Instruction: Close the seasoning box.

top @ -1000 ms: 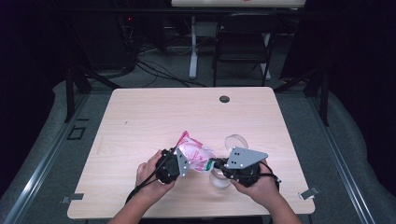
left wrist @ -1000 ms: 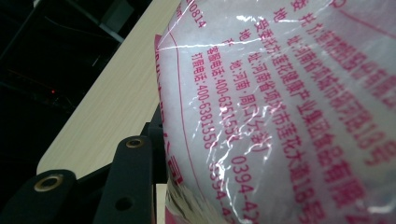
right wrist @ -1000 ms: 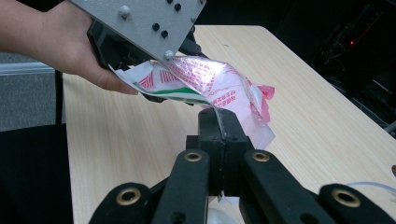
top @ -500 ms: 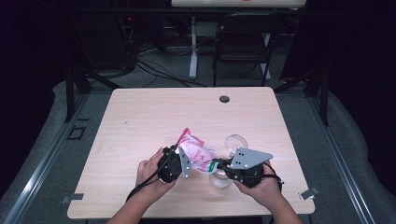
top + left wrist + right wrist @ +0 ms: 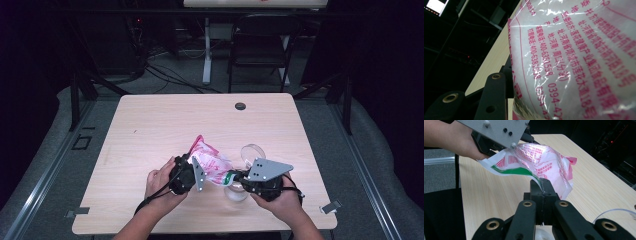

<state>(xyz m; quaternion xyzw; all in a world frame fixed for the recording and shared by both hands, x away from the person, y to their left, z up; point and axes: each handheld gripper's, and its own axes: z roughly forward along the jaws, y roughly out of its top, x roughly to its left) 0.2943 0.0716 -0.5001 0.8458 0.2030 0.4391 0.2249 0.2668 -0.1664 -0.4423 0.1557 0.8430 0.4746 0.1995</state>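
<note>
High view: a pink-printed bag [image 5: 212, 162] is held up over the near middle of the surface [image 5: 150, 125] between the left claw [image 5: 197, 172] and the right claw [image 5: 232, 177], with a clear bowl [image 5: 236, 192] under the bag's green corner and a clear lid [image 5: 252, 151] just behind. Left gripper view: the bag [image 5: 579, 57] is seen gripped by the half-open left claw, its white contents apparently still inside. Right gripper view: the right claw [image 5: 543, 185] is pinched fully closed on the bag's [image 5: 541, 162] green corner, so tearing or pouring into the bowl is judged not yet done.
</note>
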